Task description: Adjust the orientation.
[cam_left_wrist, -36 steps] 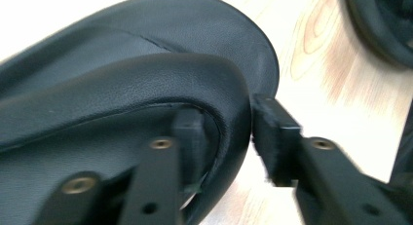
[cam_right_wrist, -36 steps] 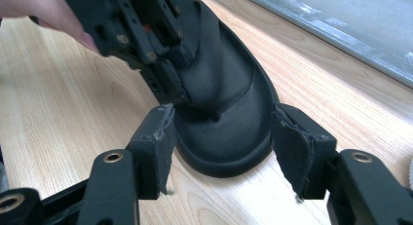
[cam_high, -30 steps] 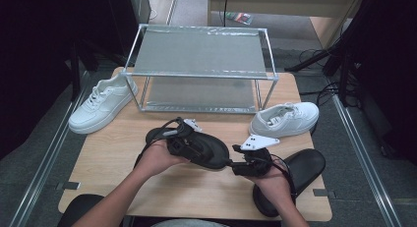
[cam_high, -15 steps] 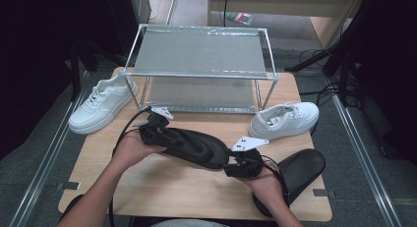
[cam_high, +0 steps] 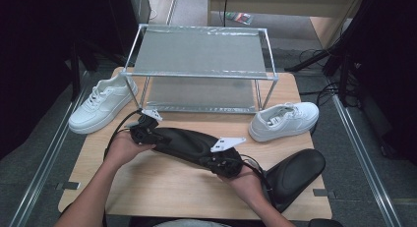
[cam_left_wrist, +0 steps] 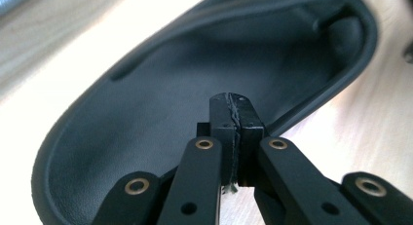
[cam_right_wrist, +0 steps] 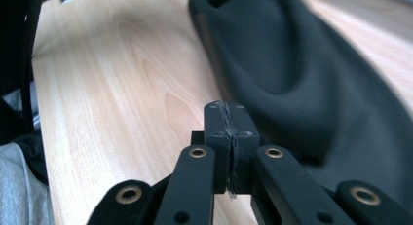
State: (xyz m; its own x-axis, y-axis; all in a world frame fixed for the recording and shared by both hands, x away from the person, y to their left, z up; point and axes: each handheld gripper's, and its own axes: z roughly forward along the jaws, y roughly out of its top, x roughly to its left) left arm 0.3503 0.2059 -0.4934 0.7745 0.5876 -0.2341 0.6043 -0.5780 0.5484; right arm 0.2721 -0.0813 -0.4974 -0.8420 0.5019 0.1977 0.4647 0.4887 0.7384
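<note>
Black slipper [cam_high: 189, 144] lies slantwise on the desk [cam_high: 162, 187] in front of the metal rack [cam_high: 199, 70], between both hands. Left hand-held gripper [cam_high: 147, 133] sits at its upper-left end, right hand-held gripper [cam_high: 222, 164] at its lower-right end. Both have just been closing and their pads now meet, seemingly pinching the slipper's thin edge. A second black slipper [cam_high: 295, 175] lies near the right.
</note>
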